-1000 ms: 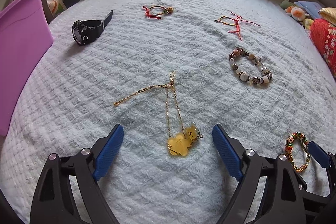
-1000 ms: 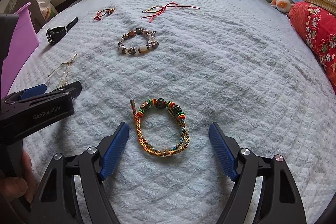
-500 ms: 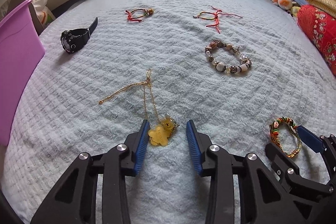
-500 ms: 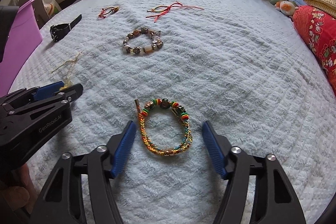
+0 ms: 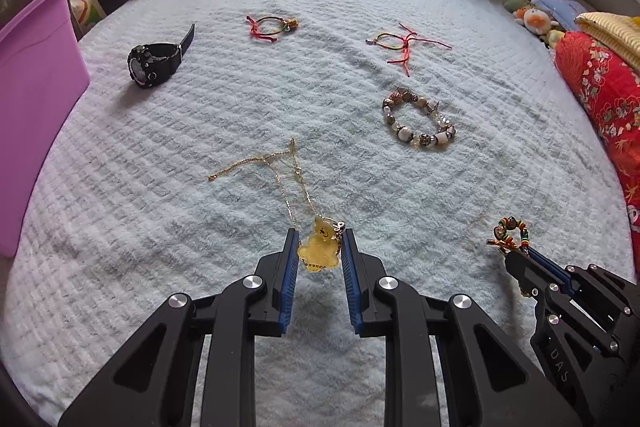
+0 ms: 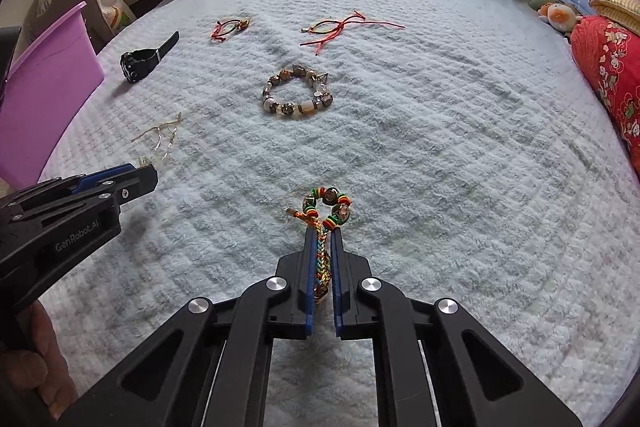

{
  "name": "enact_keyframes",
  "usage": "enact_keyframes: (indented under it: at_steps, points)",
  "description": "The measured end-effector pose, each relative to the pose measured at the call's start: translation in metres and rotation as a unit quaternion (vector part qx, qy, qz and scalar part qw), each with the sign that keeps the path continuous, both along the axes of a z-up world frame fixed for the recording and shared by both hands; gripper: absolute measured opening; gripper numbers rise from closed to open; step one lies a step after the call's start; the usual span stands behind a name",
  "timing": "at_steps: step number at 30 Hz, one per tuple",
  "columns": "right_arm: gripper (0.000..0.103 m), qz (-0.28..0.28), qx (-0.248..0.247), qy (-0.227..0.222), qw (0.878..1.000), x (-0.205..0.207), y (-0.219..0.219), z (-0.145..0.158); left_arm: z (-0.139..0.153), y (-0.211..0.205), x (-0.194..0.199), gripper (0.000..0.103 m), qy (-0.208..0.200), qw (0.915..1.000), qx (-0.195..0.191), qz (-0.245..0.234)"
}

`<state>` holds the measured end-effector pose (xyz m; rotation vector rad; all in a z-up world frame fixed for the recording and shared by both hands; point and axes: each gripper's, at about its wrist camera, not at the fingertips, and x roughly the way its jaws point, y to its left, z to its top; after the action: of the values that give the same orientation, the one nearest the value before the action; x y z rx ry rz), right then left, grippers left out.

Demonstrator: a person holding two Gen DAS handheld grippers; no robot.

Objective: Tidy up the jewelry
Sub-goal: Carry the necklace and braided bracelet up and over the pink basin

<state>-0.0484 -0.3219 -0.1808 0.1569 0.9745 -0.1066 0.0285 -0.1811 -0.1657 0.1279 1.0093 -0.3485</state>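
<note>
Pads of the left hand-held gripper (image 5: 320, 255) are seen closing on the yellow pendant (image 5: 319, 251) of a gold necklace (image 5: 280, 163); the pendant is held between them, and the chain is stretched ahead of the tips across the blanket (image 5: 240, 107), its far end lying on the fabric. The right hand-held gripper (image 6: 322, 255) is clamped on the braided bracelet (image 6: 326, 211): the braid is pinched between the blue pads (image 6: 308, 267), while the beaded half of the loop is left sticking out just past the tips.

Further ahead of both hand-held grippers, a beaded bracelet (image 5: 418, 121) is laid flat on the blanket. Beyond it, two red cord bracelets are found well apart from each other, one (image 5: 272, 26) ahead and one (image 5: 400, 43) further to the right. A black watch (image 5: 156, 61) is placed far ahead to the left.

A purple bin (image 5: 32, 99) is stood at the left edge of the bed, beside the left hand-held gripper; its inside cannot be seen. A red patterned cloth (image 5: 600, 99) and soft toys (image 5: 532, 17) are piled at the far right.
</note>
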Motion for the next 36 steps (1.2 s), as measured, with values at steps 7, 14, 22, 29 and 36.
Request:
enact_keyframes:
  at_steps: [7, 14, 22, 29, 36]
  points:
    - [0.007, 0.003, 0.021, 0.014, 1.000, -0.011, -0.006, 0.035, 0.043, 0.008, -0.010, 0.021, 0.009, 1.0000, -0.003, -0.001]
    - [0.007, 0.024, 0.033, 0.016, 0.999, -0.018, -0.007, 0.088, 0.102, 0.020, -0.014, 0.021, 0.009, 0.9997, -0.016, 0.018]
    - [0.007, 0.061, 0.042, 0.004, 0.997, -0.017, -0.001, 0.163, 0.185, 0.044, -0.016, 0.021, -0.002, 0.9980, -0.031, 0.055]
    - [0.007, 0.122, 0.062, -0.017, 0.990, 0.001, 0.027, 0.231, 0.264, 0.091, -0.010, 0.021, -0.012, 0.9911, -0.057, 0.119]
    - [0.007, 0.194, 0.077, -0.056, 0.976, 0.042, 0.085, 0.296, 0.331, 0.164, 0.006, 0.021, -0.054, 0.9836, -0.039, 0.168]
